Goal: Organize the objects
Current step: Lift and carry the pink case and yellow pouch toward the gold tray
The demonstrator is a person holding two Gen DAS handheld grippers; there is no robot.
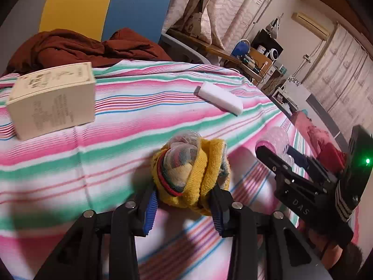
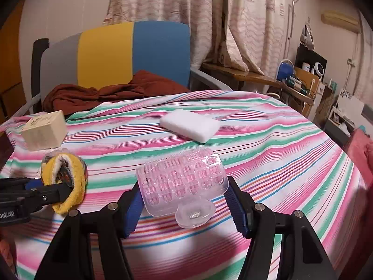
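Note:
My left gripper (image 1: 184, 207) is shut on a yellow sock bundle (image 1: 190, 170) with a netted ball in it, just above the striped cloth (image 1: 116, 144). The bundle also shows in the right wrist view (image 2: 64, 179), with the left gripper (image 2: 35, 193) at the left edge. My right gripper (image 2: 184, 207) is shut on a clear pink plastic mat (image 2: 184, 182) with rows of bumps, held above the cloth (image 2: 279, 154). The right gripper also shows in the left wrist view (image 1: 275, 158), with the mat (image 1: 278, 140) at its tip.
A cream box (image 1: 53, 100) lies at the far left of the cloth (image 2: 44, 130). A white sponge block (image 1: 220, 96) lies toward the back (image 2: 190, 126). A brown garment (image 2: 112, 93) lies by the yellow and blue chair (image 2: 132, 53). A cluttered shelf (image 2: 300, 79) stands at the right.

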